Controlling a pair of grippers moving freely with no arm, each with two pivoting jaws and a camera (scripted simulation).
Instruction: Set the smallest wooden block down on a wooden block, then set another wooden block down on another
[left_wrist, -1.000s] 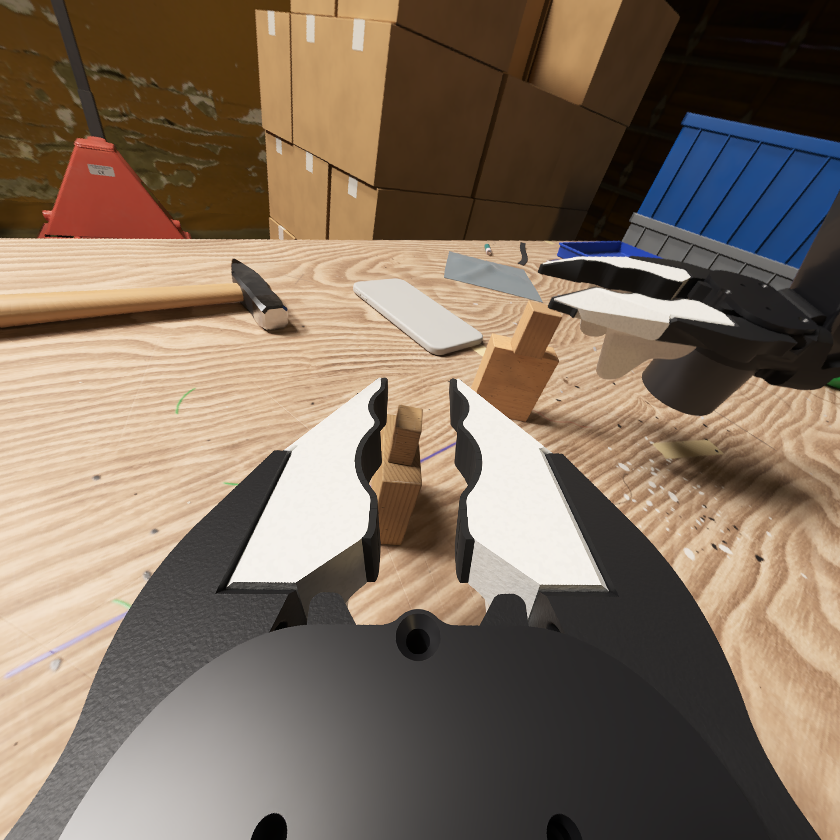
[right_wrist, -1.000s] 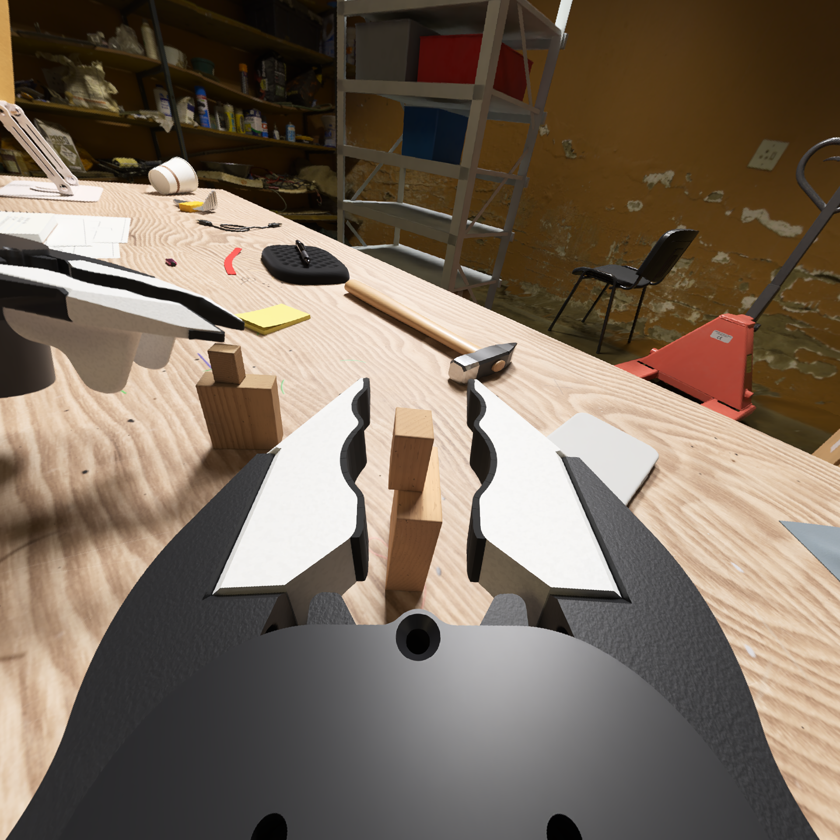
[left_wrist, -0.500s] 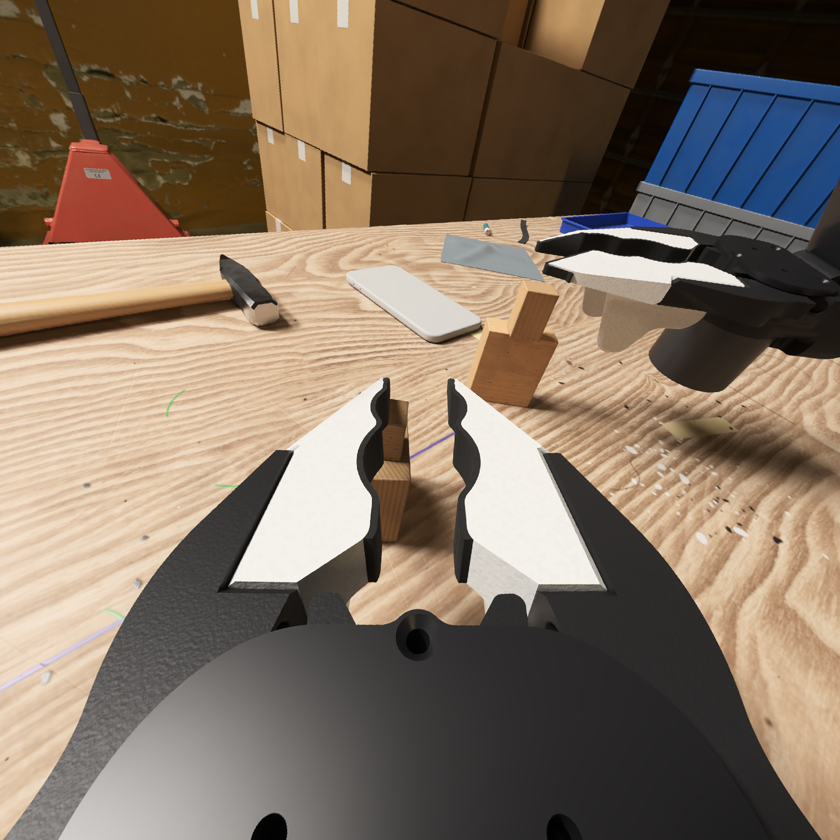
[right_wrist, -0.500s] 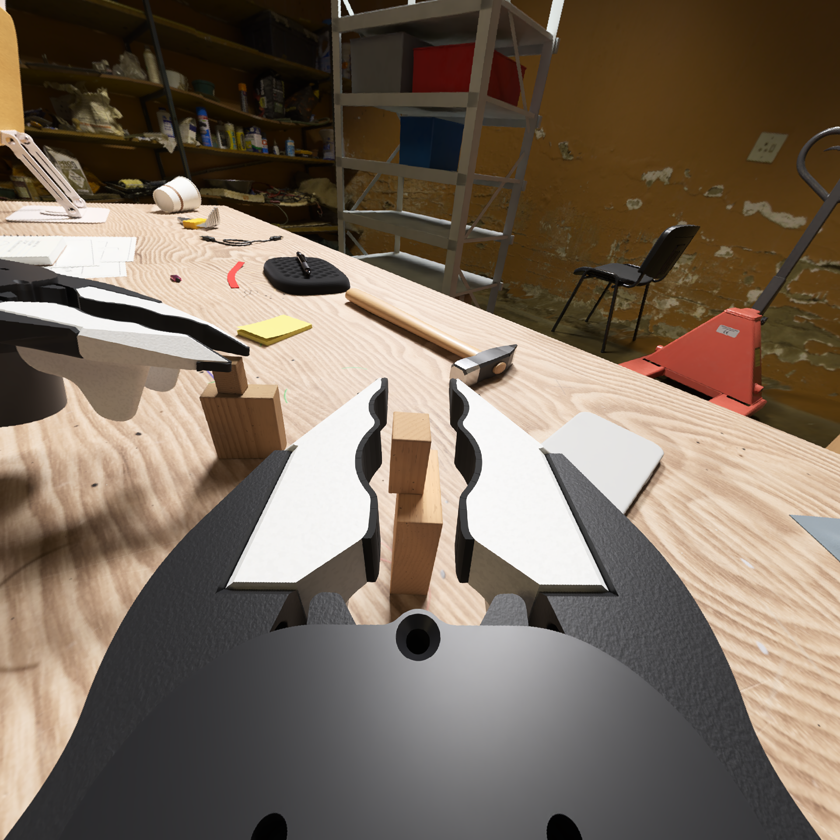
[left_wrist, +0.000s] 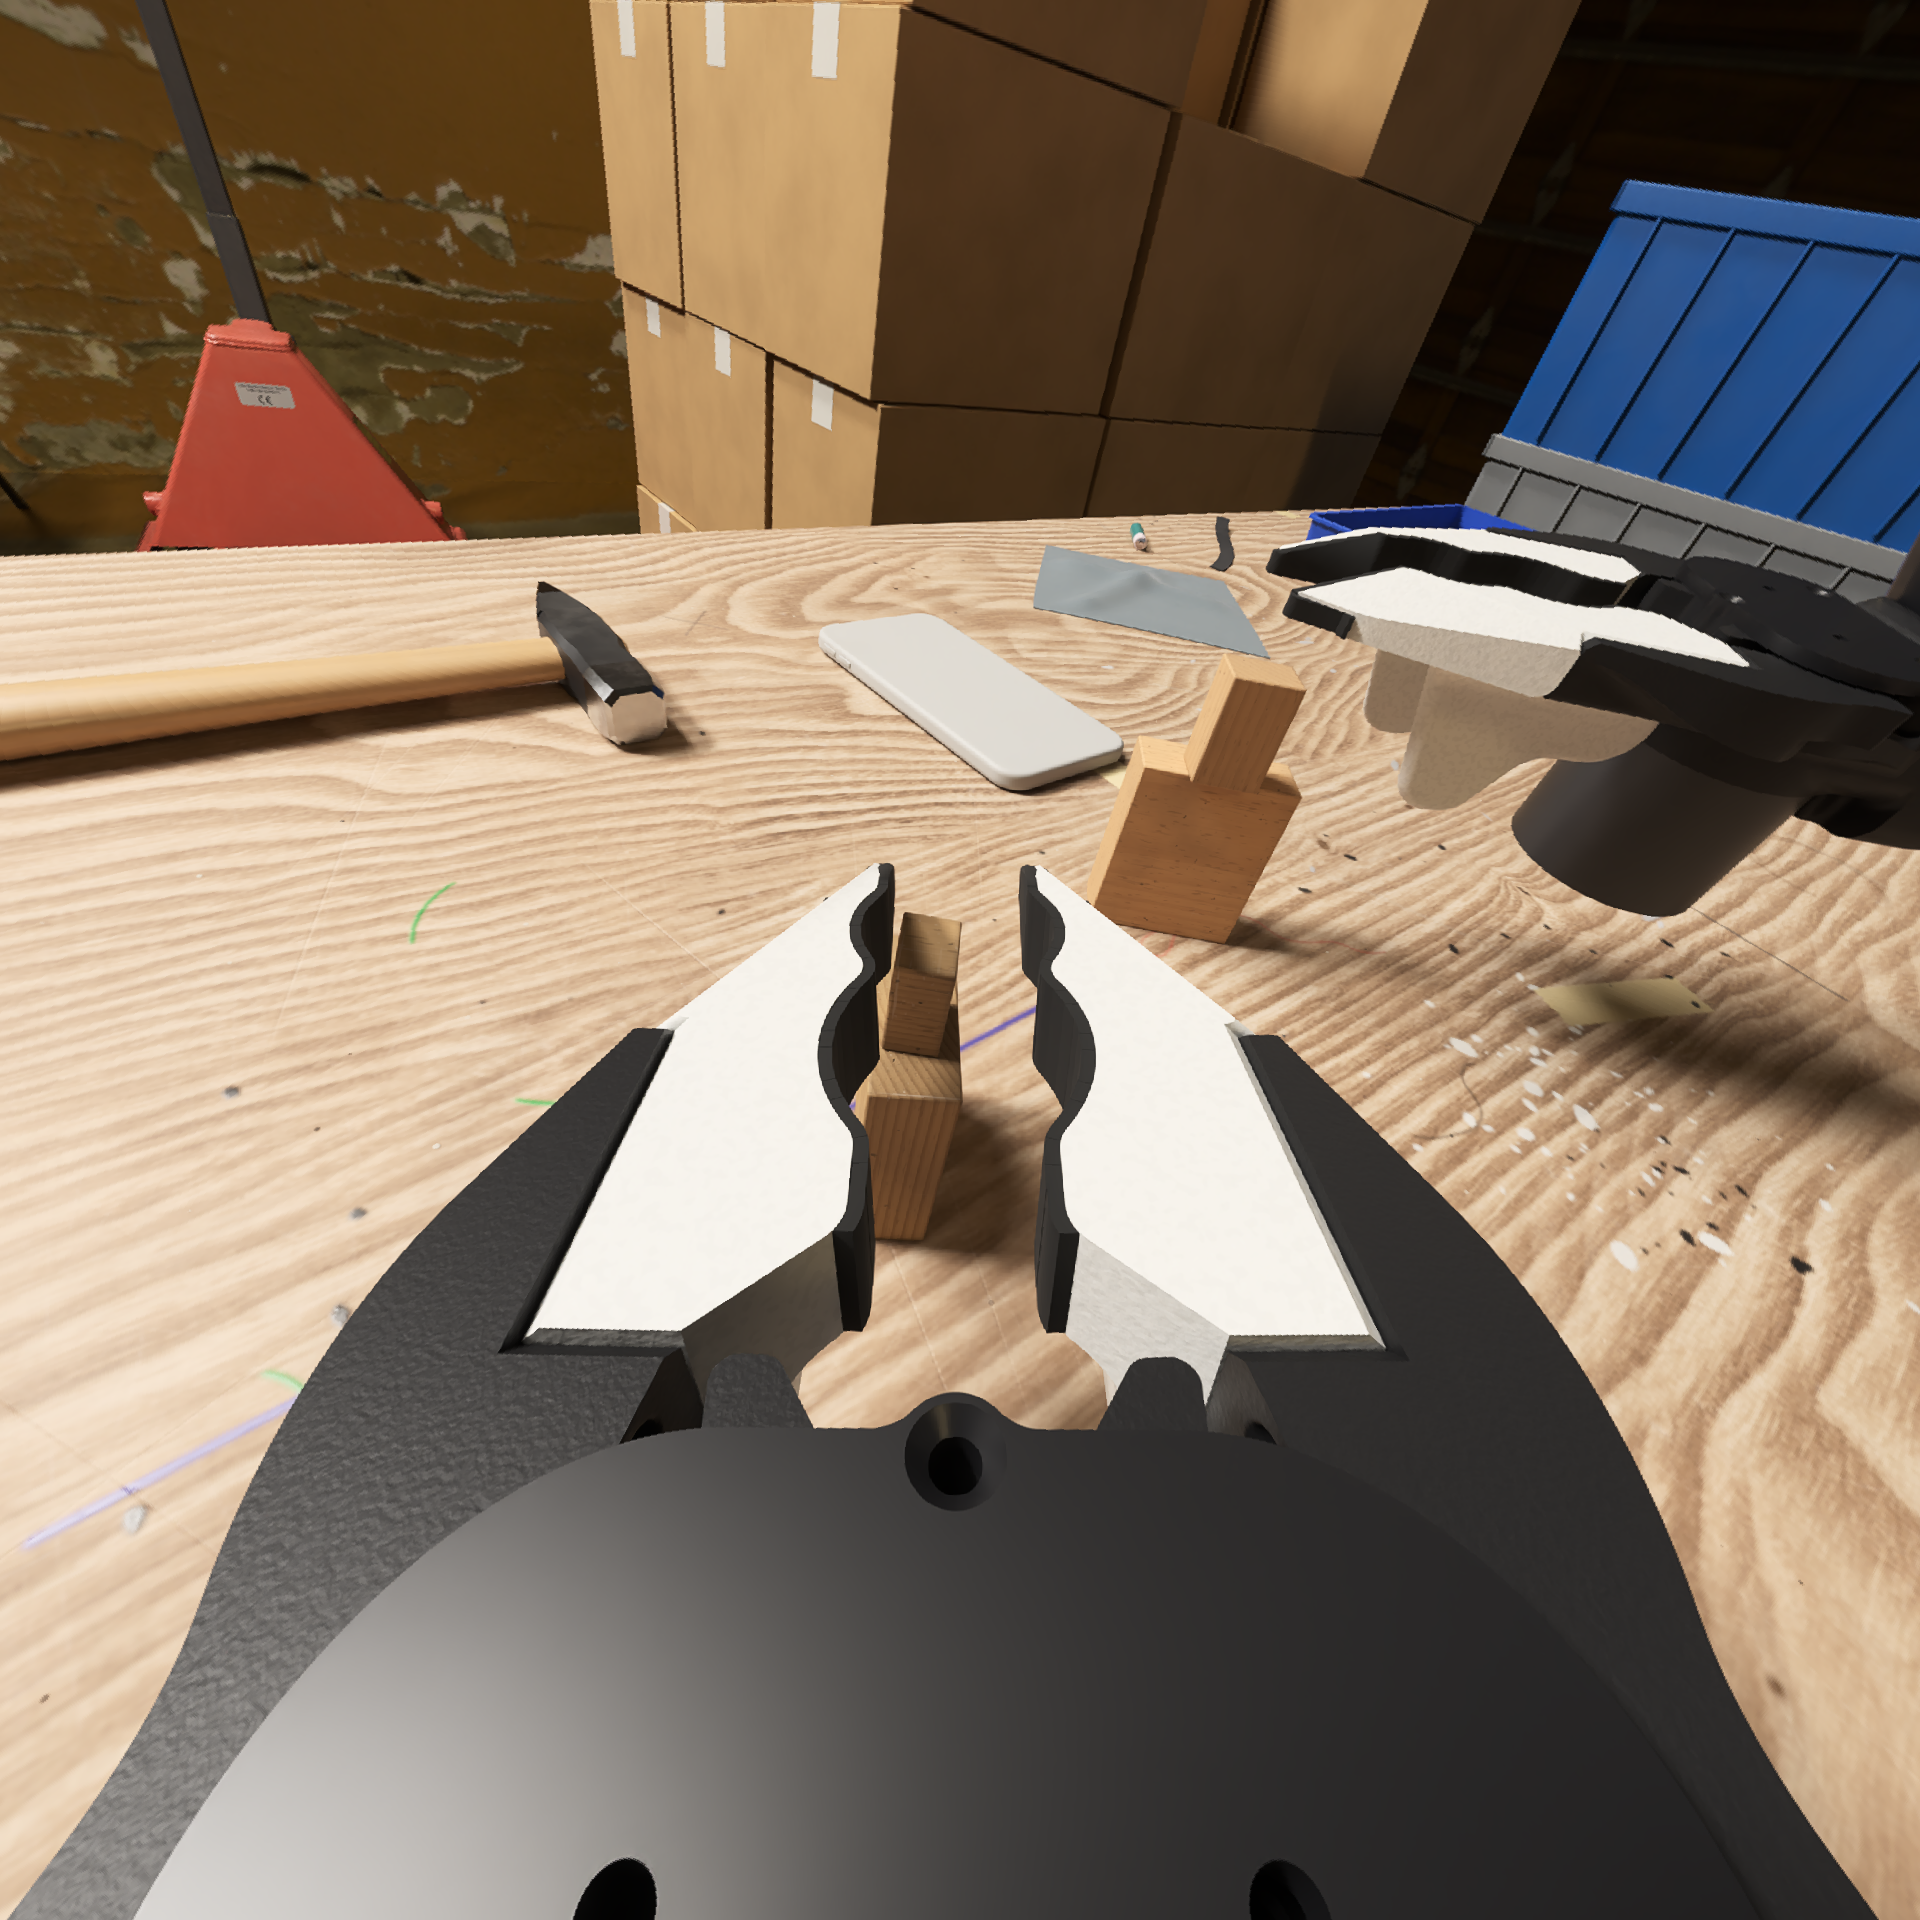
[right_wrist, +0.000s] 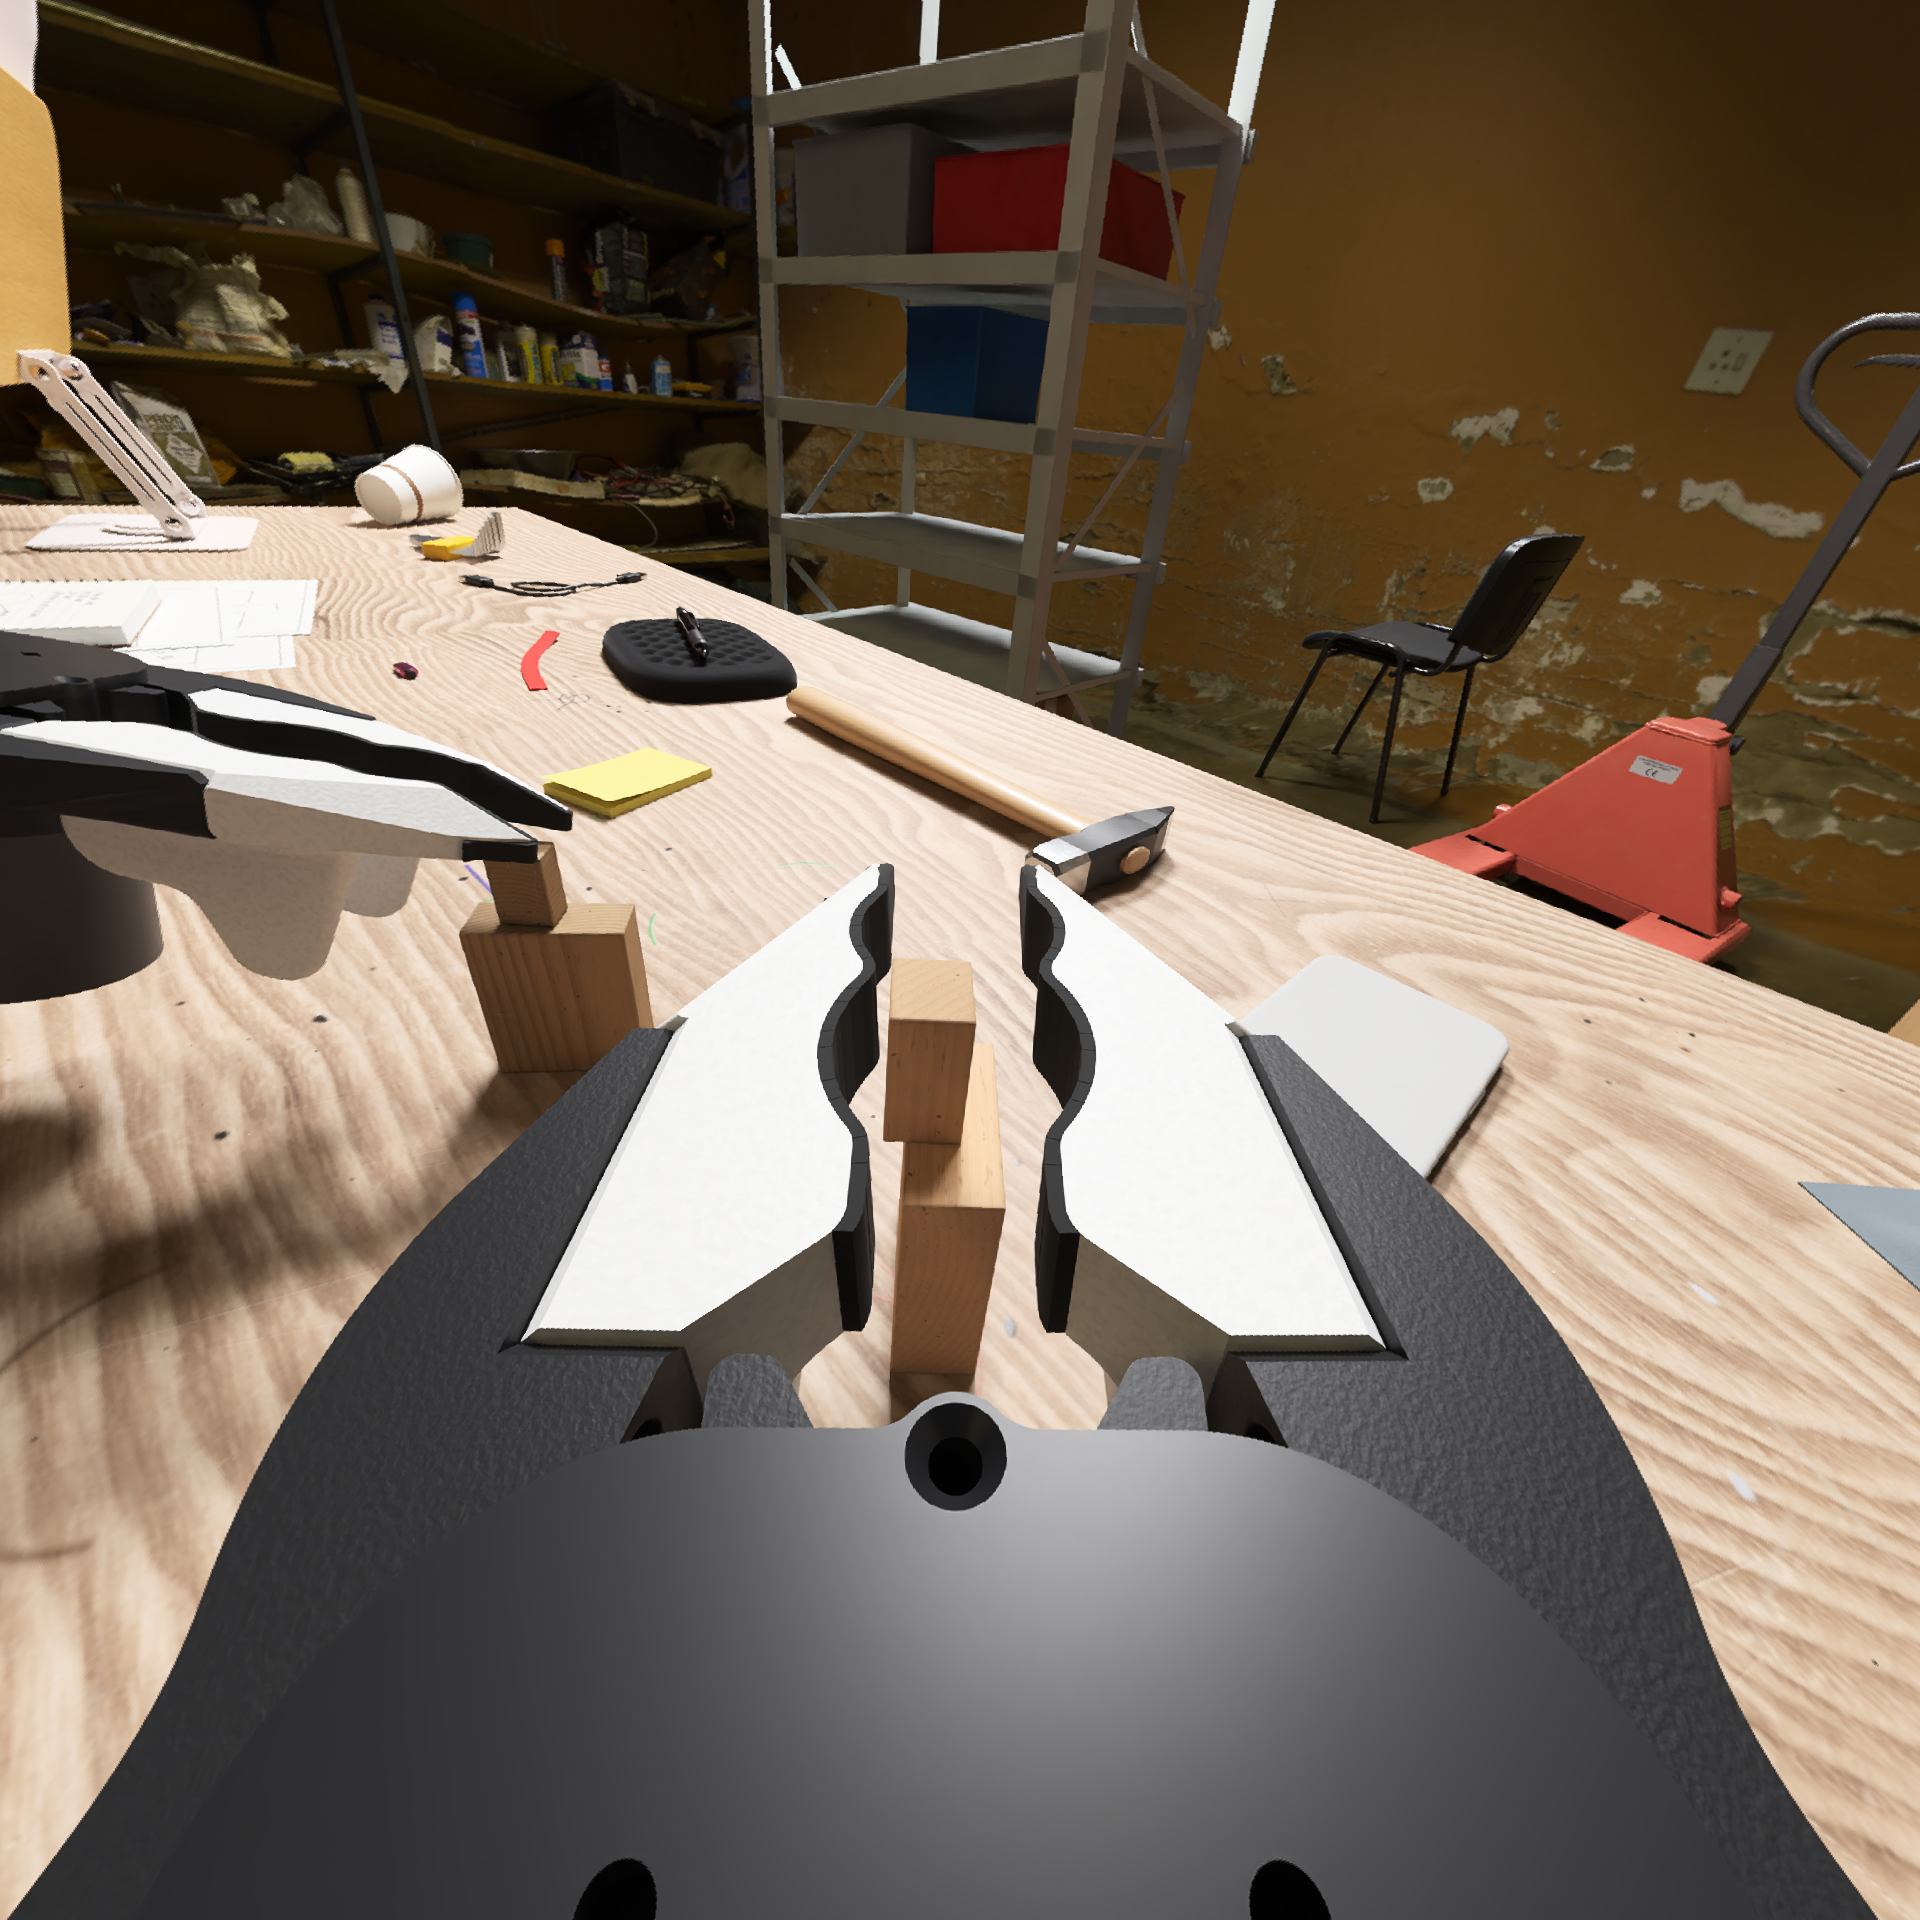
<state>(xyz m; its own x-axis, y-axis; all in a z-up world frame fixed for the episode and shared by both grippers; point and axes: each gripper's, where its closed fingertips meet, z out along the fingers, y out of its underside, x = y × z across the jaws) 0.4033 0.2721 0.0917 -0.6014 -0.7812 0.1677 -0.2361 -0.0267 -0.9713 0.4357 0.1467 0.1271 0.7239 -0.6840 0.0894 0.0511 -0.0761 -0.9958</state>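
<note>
Two stacks of two wooden blocks stand on the wooden table (left_wrist: 312, 1039). In the left wrist view, a small block (left_wrist: 920, 997) rests on a larger block (left_wrist: 909, 1143), seen between and below the fingers of my left gripper (left_wrist: 956, 883), which is open and empty. In the right wrist view, a tall small block (right_wrist: 928, 1049) rests on a larger block (right_wrist: 945, 1247) below my right gripper (right_wrist: 956, 883), which is open and empty. Each stack also shows in the other view (left_wrist: 1195, 831) (right_wrist: 551, 977), with the other gripper (left_wrist: 1455, 613) (right_wrist: 312, 769) hovering by it.
A hammer (left_wrist: 312, 675) lies at the left, a white phone-like slab (left_wrist: 966, 696) and a grey sheet (left_wrist: 1143, 603) behind the stacks. A yellow note pad (right_wrist: 623, 779), a black pad with a pen (right_wrist: 696, 660), papers and a tipped cup (right_wrist: 405, 483) lie farther off. Cardboard boxes (left_wrist: 935, 260) stand beyond the edge.
The right gripper's jaws have narrowed from wide to partly open around its stack. The left gripper has drawn back slightly from its stack. Both stacks stand unmoved.
</note>
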